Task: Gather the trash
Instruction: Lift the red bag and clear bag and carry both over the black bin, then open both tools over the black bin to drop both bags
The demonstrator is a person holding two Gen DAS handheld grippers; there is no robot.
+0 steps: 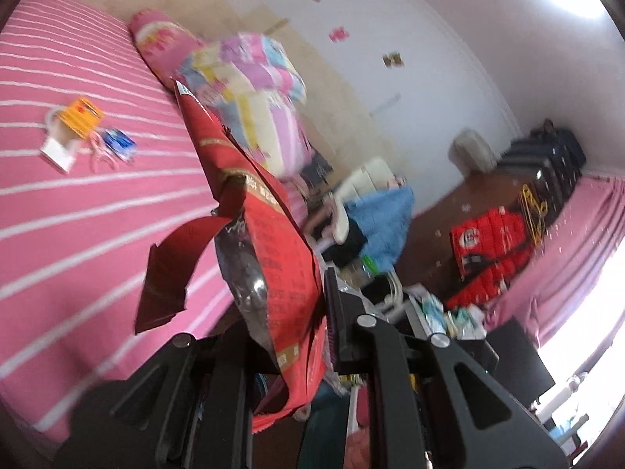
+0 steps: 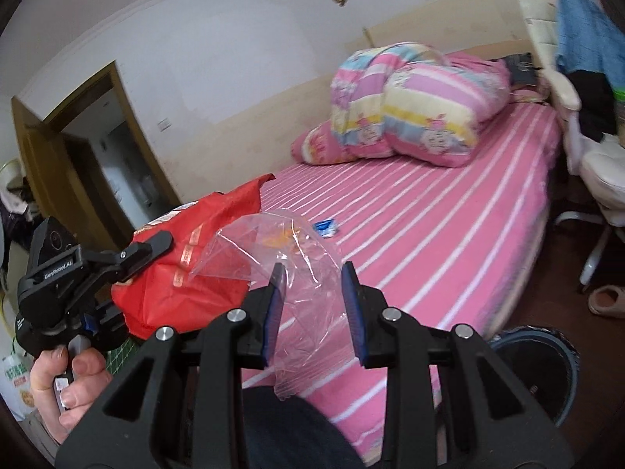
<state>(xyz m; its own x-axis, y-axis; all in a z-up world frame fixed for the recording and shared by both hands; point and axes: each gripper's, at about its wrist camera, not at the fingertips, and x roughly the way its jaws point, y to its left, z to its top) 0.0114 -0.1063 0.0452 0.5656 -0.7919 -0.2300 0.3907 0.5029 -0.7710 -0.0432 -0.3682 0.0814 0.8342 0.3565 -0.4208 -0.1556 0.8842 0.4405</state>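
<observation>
Carrying two pieces of trash clear of the bed [image 2: 449,211], one in each set of tongs.

Item, left tongs [image 1: 297,312]: clamped on a torn red snack bag [image 1: 269,242]. Its lower body is pinched between the pads, its ripped flap hangs loose to one side, and its top stands up ahead of the camera. In the right wrist view the same red snack bag [image 2: 183,273] bulges past the left tongs [image 2: 144,258], with my left hand [image 2: 66,375] wrapped round the grip below.

Item, right tongs [image 2: 312,308]: a crumpled clear plastic wrapper [image 2: 289,258] sits between the pads. They stand partly closed and seem to pinch its lower fold, though the film is too thin to be sure how firm the hold is.

Item, still on the bed: an orange packet [image 1: 80,117], a white piece [image 1: 56,154] and a small blue packet [image 1: 117,142], lying close together on the striped sheet.

Item, round dark bin [image 2: 535,363]: on the floor at the foot of the bed, low right of the right tongs.

Handling note: I judge the step is the carry to that bin. I should keep both grips steady, bring each load over the rim before letting go, and mind the slippery wrapper and the dangling flap.

Pose: both tongs point slightly downward, side by side, the left rolled well over.
</observation>
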